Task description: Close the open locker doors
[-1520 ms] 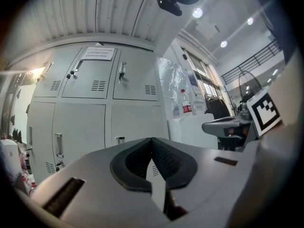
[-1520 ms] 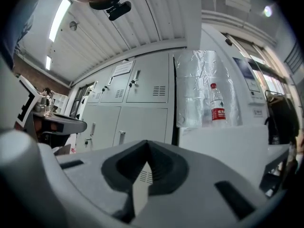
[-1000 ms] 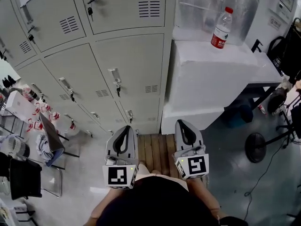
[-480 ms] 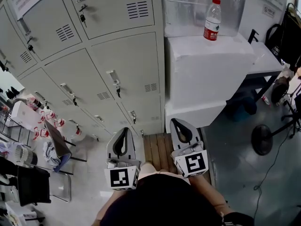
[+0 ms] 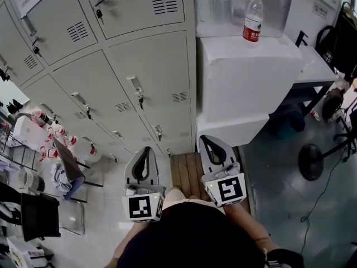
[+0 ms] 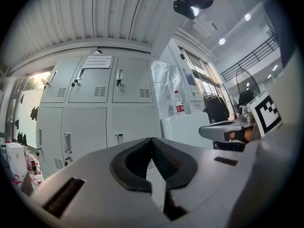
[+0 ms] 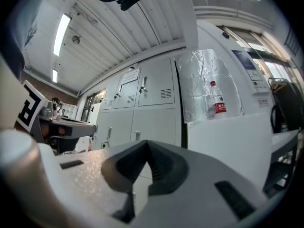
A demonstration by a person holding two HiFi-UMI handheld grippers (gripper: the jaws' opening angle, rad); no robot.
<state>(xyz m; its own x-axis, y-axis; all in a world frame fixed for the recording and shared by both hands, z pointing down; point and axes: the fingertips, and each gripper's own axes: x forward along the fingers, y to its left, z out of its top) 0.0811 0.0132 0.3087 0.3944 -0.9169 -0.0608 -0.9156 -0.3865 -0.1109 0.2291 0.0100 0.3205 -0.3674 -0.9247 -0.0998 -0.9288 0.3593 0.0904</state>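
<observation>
The grey lockers (image 5: 150, 71) fill the upper left of the head view, and every door I can see lies flush, with keys hanging in the locks. They also stand ahead in the left gripper view (image 6: 85, 122) and the right gripper view (image 7: 152, 122). My left gripper (image 5: 146, 151) and right gripper (image 5: 206, 140) are held side by side low in front of the person's body, well short of the lockers. Both are shut with nothing between the jaws, as the left gripper (image 6: 152, 139) and right gripper (image 7: 146, 142) show in their own views.
A big white foam box (image 5: 245, 77) stands right of the lockers with a water bottle (image 5: 252, 18) on top and foil sheeting (image 5: 223, 4) behind. A wooden pallet (image 5: 184, 169) lies under the grippers. A chair (image 5: 67, 166) and clutter sit left; a round fan base (image 5: 311, 162) and table (image 5: 318, 66) right.
The head view has shifted a little, so the lockers and foam box sit slightly differently in frame. Both grippers stay shut and side by side, nearly unmoved.
</observation>
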